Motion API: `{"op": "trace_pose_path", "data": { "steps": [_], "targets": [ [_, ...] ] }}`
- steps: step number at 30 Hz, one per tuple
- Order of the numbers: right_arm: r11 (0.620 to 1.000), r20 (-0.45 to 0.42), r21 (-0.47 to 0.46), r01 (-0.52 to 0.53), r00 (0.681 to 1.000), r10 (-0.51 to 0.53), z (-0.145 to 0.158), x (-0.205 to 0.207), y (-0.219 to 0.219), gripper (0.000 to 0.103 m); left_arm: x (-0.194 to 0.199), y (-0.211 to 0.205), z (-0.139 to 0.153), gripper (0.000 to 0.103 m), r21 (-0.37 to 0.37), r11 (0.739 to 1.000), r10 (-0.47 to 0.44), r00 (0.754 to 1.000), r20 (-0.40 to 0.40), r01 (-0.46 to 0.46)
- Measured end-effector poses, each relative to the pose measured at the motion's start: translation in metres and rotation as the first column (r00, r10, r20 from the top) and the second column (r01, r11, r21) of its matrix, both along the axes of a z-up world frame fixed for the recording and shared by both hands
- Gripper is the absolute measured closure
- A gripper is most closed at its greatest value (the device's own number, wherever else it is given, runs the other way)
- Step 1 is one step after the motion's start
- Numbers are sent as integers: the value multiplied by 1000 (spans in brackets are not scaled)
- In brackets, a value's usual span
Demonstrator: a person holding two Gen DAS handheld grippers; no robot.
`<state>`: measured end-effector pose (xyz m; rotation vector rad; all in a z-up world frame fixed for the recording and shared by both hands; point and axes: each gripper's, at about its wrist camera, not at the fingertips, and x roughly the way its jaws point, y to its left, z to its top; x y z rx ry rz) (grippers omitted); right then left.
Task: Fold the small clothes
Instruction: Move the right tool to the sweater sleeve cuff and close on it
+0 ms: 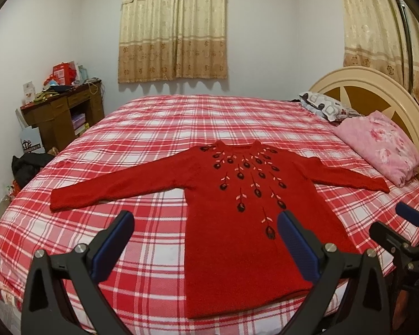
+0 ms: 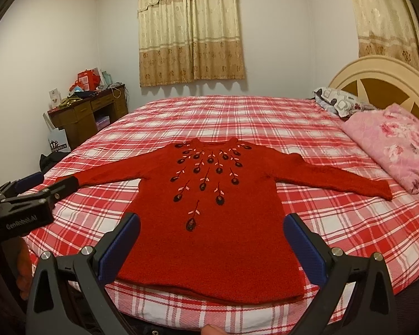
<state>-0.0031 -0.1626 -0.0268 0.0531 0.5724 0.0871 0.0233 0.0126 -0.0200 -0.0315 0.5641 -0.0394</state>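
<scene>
Red sweater (image 1: pixel 237 223) with dark flowers and pink leaves fanning from the collar, on a red-and-white plaid bedspread (image 1: pixel 181 120); pink floral quilt (image 1: pixel 382 150) at 3 o'clock, cream headboard (image 1: pixel 377 81) behind, beige patterned curtains (image 1: pixel 173 28) at 12 o'clock, blue-padded black grippers.

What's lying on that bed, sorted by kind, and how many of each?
Red sweaters: 1, spread flat
Patterned grey-and-white pillows: 1
Folded pink floral quilts: 1
Total: 3, all on the plaid bed
</scene>
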Motion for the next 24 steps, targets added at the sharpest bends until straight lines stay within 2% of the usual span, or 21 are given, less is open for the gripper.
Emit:
{"op": "trace_pose_path", "data": {
  "steps": [5,10,16,20,24],
  "targets": [
    [1000,-69,-2,18,997,-18,-26,29,-16,1,21,-5,-15,0,12,999,-42,998,-39,43],
    [998,-138,-24,60,988,-62,-53,62,-42,1,53,-15,-30,0,56,996,-69,996,-60,72],
    [987,-202,-21,162,966,-162,-76,100,-110,1,96,-26,-53,0,34,996,-82,990,-113,87],
    [959,-234,-27,283,931,-281,-85,119,-175,1,121,-35,-68,0,40,995,-85,985,-148,92],
    [919,-269,-37,392,882,-387,-94,135,-238,1,148,-42,-77,0,49,995,-74,985,-156,83]
  ]
}}
